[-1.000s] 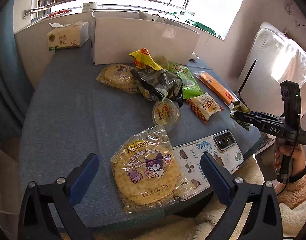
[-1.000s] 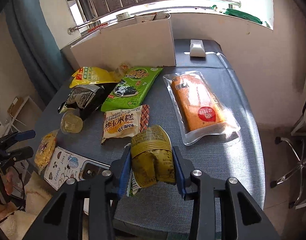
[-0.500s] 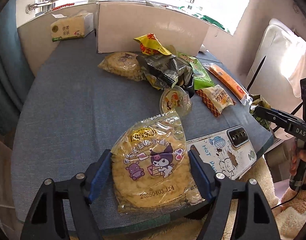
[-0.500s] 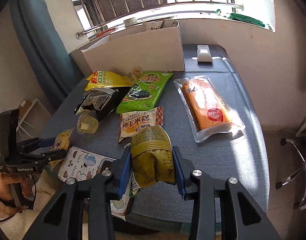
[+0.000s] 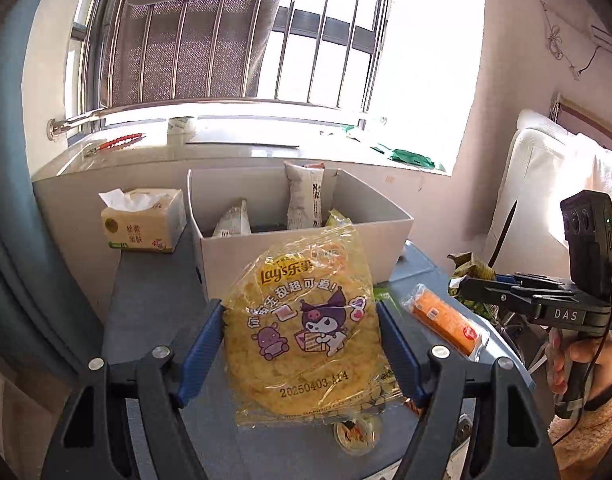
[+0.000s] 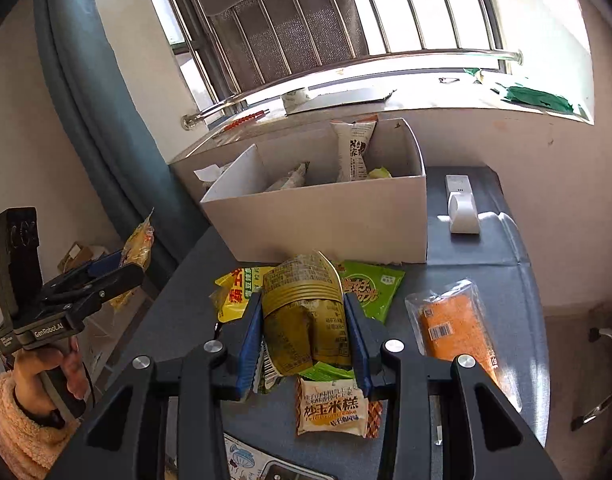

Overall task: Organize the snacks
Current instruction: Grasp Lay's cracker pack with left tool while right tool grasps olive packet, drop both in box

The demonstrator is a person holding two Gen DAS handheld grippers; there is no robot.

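My left gripper [image 5: 302, 344] is shut on a round yellow chips packet [image 5: 306, 320] with a cartoon print, lifted off the table and upright before the white box [image 5: 306, 248]. My right gripper [image 6: 304, 332] is shut on a crumpled olive-green snack packet [image 6: 306, 312], also raised. The open white box [image 6: 346, 216] at the table's far end holds a tall white packet [image 6: 354, 148] and others. In the left wrist view the right gripper [image 5: 466, 284] shows at the right with the green packet [image 5: 470, 268]. In the right wrist view the left gripper [image 6: 118, 264] shows at the left.
On the grey table [image 6: 486, 280] lie an orange cake pack [image 6: 458, 328], a green seaweed packet [image 6: 374, 288], a yellow packet [image 6: 234, 296], a corn cake packet [image 6: 330, 408] and a jelly cup [image 5: 356, 434]. A tissue box [image 5: 144, 220] stands left of the box; a white device [image 6: 462, 204] right.
The left gripper shut on the chips packet and lifted it off the table toward the box. The right gripper rose with the green packet still in it.
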